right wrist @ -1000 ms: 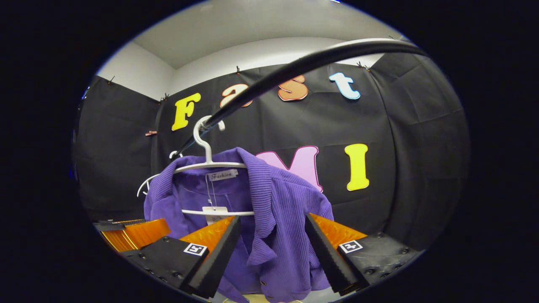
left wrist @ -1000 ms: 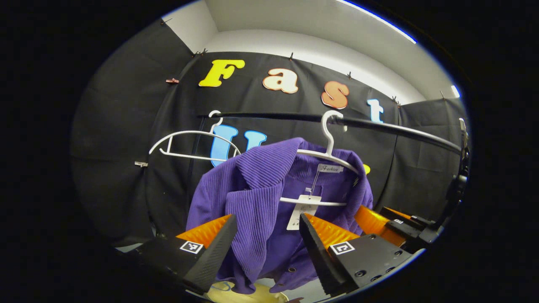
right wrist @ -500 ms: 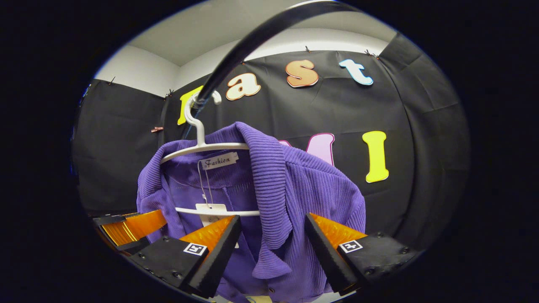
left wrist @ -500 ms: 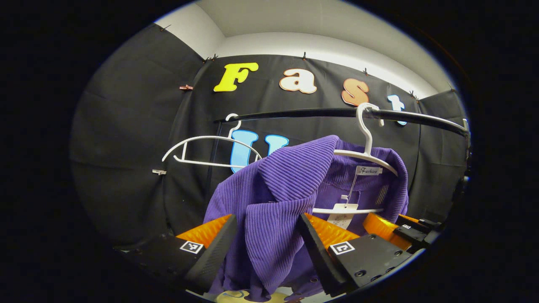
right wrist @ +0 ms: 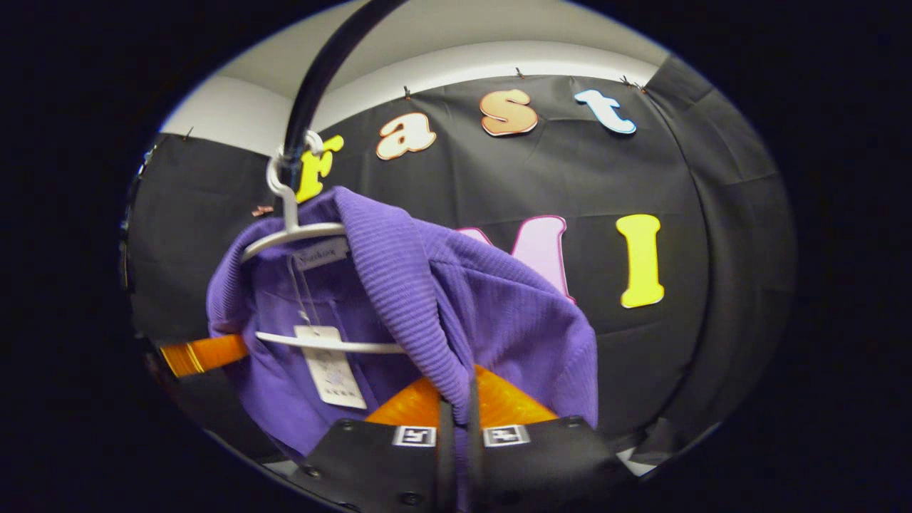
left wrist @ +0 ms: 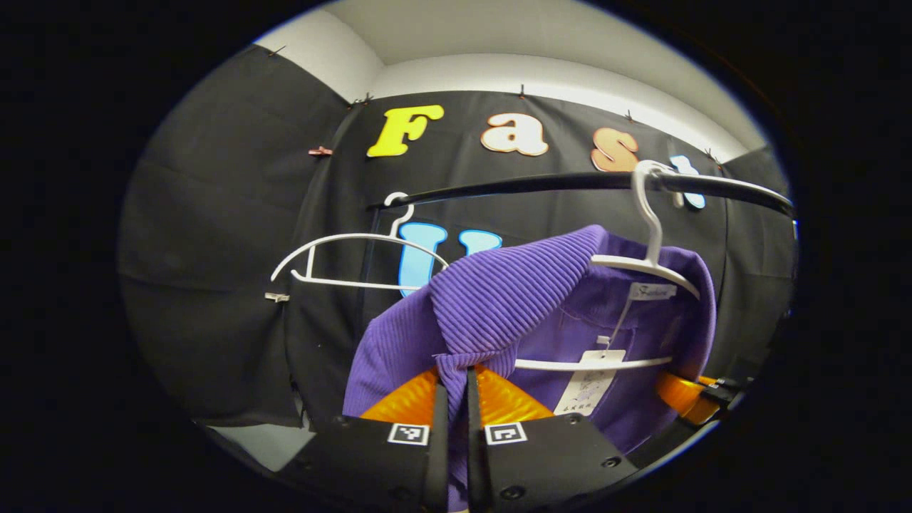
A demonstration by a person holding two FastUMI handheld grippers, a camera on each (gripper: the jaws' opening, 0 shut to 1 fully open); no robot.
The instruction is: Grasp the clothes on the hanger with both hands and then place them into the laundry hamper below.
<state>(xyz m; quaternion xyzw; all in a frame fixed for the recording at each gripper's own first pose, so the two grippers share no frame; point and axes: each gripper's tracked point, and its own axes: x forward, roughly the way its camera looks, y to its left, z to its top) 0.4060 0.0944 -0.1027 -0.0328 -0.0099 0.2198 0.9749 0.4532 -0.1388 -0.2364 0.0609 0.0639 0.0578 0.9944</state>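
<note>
Purple ribbed top (left wrist: 499,299), seemingly knit, hung open

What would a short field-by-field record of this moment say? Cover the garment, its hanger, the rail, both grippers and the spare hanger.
garment: purple ribbed top, on its hanger
hanger: white, hooked on black rail
left gripper: shut on the collar front
right gripper: shut on the other collar front
spare hanger: white, bare, on the same rail
</note>
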